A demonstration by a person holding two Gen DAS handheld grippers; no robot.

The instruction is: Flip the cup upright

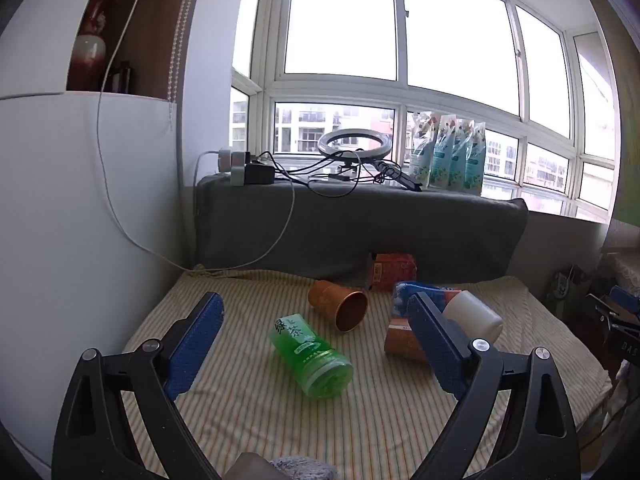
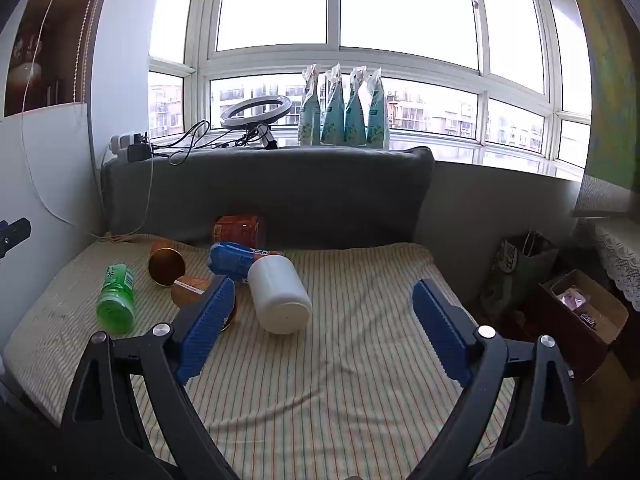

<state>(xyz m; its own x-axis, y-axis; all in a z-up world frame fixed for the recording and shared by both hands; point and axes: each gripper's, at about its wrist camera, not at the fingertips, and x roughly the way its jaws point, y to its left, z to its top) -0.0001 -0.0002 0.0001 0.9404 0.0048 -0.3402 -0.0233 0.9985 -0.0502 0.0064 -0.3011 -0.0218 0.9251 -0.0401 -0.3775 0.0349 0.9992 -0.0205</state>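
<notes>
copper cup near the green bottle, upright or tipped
Tipped. The copper cup lies on its side on the striped cloth, its open mouth facing the camera, beside the green bottle.

Both wrist views low over striped bedding (image 1: 248, 408), facing window (image 2: 400, 4), left view nearer wall, sharing toppled containers

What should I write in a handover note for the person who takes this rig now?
Left gripper: open, empty, above the striped cloth.
Right gripper: open, empty.
All cups lie on their sides: green tea cup, copper cup, white cup, blue cup, brown cup.
Done: nothing yet.
Left: grasp a cup and stand it upright.
</notes>
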